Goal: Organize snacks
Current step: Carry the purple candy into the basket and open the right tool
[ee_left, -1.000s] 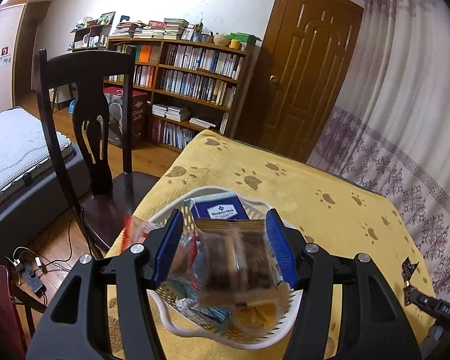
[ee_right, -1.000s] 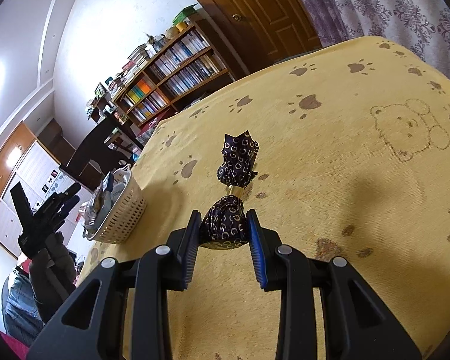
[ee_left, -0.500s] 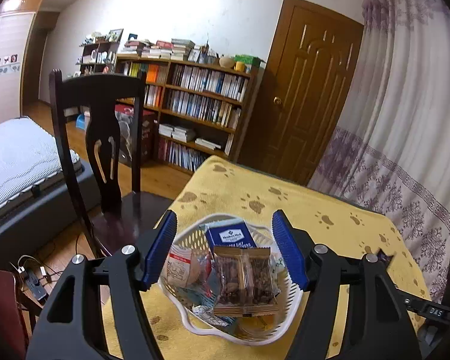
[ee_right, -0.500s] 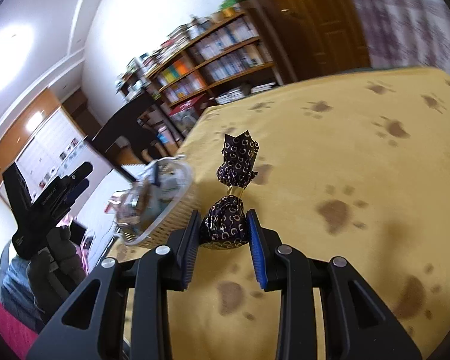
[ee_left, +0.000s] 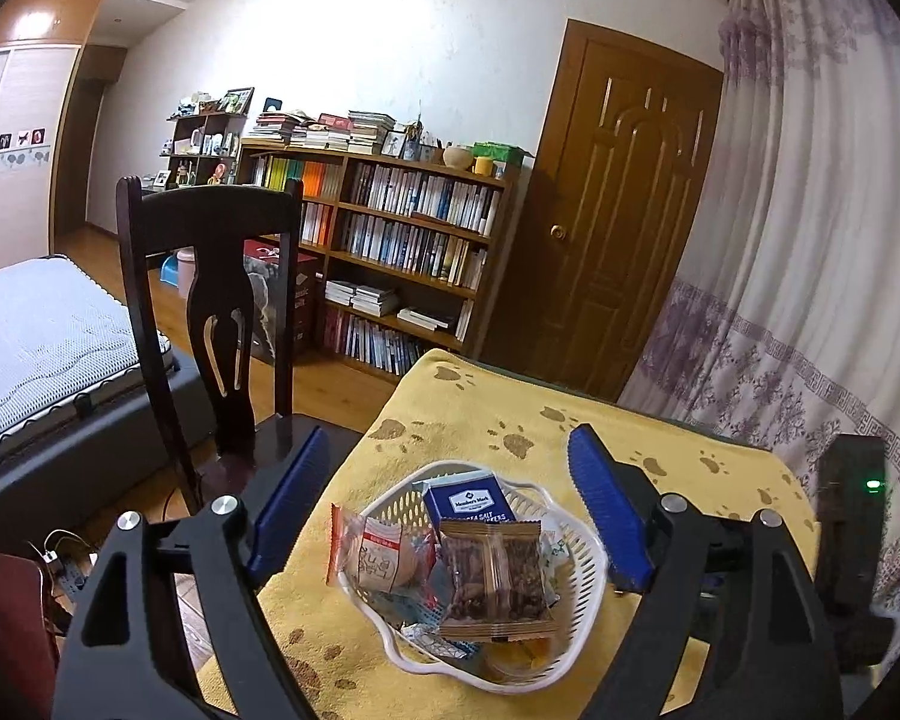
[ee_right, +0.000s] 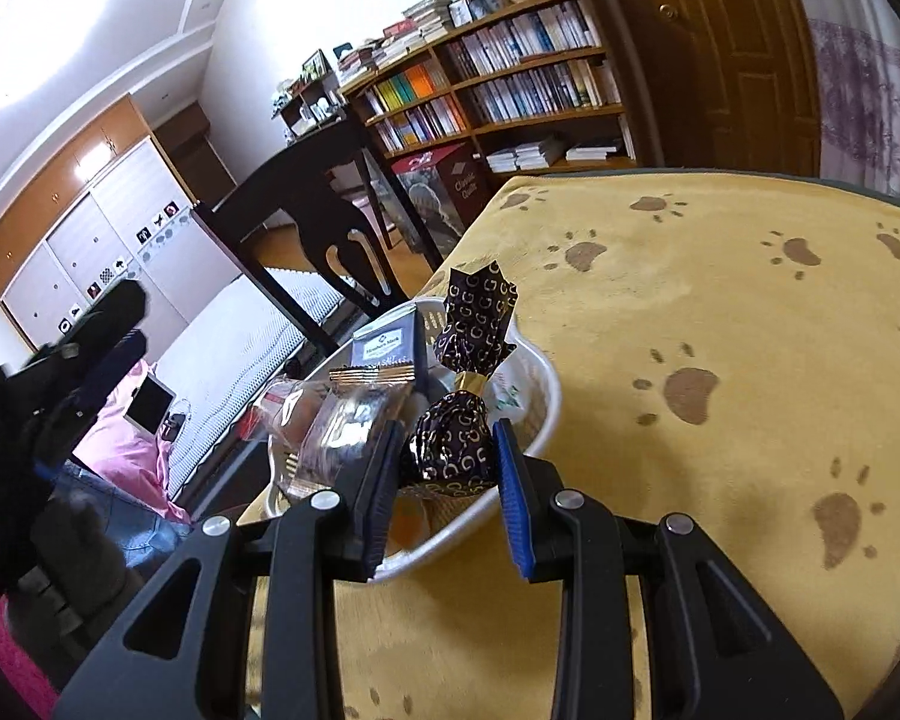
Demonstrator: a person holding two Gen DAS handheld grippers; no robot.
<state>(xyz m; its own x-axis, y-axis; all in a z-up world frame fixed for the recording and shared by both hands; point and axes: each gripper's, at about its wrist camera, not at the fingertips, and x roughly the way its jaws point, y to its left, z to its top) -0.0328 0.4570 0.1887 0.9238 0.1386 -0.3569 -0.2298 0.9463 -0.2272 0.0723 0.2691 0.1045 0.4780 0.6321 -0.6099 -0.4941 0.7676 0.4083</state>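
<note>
R gripper (ee_right: 447, 468) pinches a dark gold-print wrapped candy (ee_right: 453, 444) over the white plastic snack basket (ee_left: 588, 564), near yellow cloth's left edge. L gripper (ee_left: 450, 510) wide apart, holding nothing.

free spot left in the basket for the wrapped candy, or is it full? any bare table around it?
The white basket is crowded: brown snack pack, blue cracker box and red-edged bun packet fill its left and middle. The candy, held by the right gripper, hangs over the right rim. Bare yellow tablecloth lies right of and beyond it.
</note>
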